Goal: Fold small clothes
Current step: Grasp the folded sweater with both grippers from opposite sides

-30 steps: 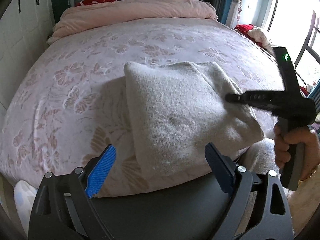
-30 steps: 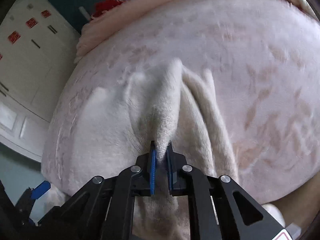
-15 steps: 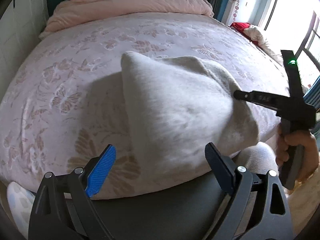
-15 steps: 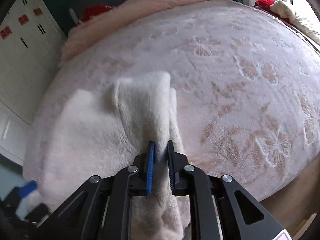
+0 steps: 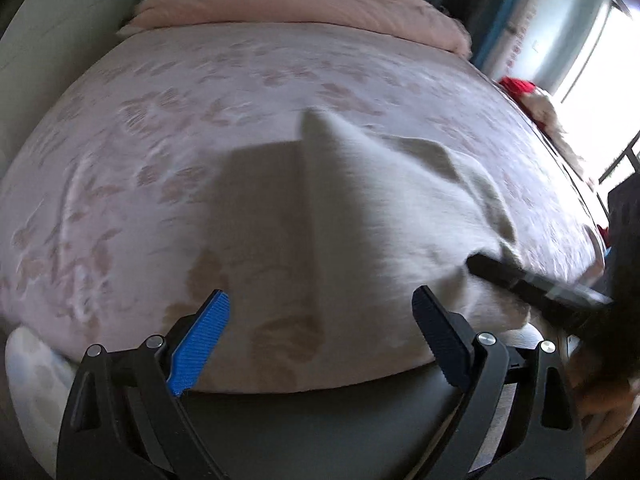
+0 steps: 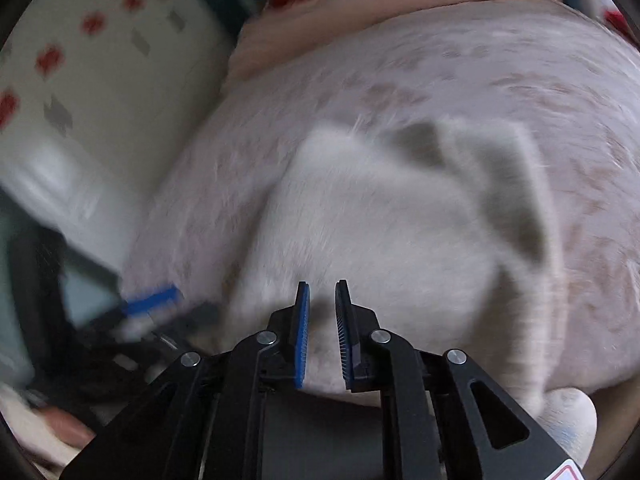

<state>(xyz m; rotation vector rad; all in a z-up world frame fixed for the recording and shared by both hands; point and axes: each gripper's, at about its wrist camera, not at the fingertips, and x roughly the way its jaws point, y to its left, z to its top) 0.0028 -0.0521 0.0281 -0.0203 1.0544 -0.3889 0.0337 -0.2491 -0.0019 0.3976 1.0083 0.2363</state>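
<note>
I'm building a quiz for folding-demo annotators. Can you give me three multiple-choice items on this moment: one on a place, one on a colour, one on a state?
1. Where does the cream garment lie?
A. On the pink floral bed cover
B. On the floor
C. In a laundry basket

2. What colour are the pads of the left gripper?
A. Red
B. Green
C. Blue

3. What state is the left gripper in?
A. Shut on the garment
B. Open wide, holding nothing
C. Shut on a pillow

Answers:
1 A: the garment rests spread on the floral cover near the bed's front edge.
2 C: the ribbed pad on the finger is plainly blue in the left wrist view.
3 B: the two fingers stand far apart, and the cloth lies beyond them, not pinched.
</note>
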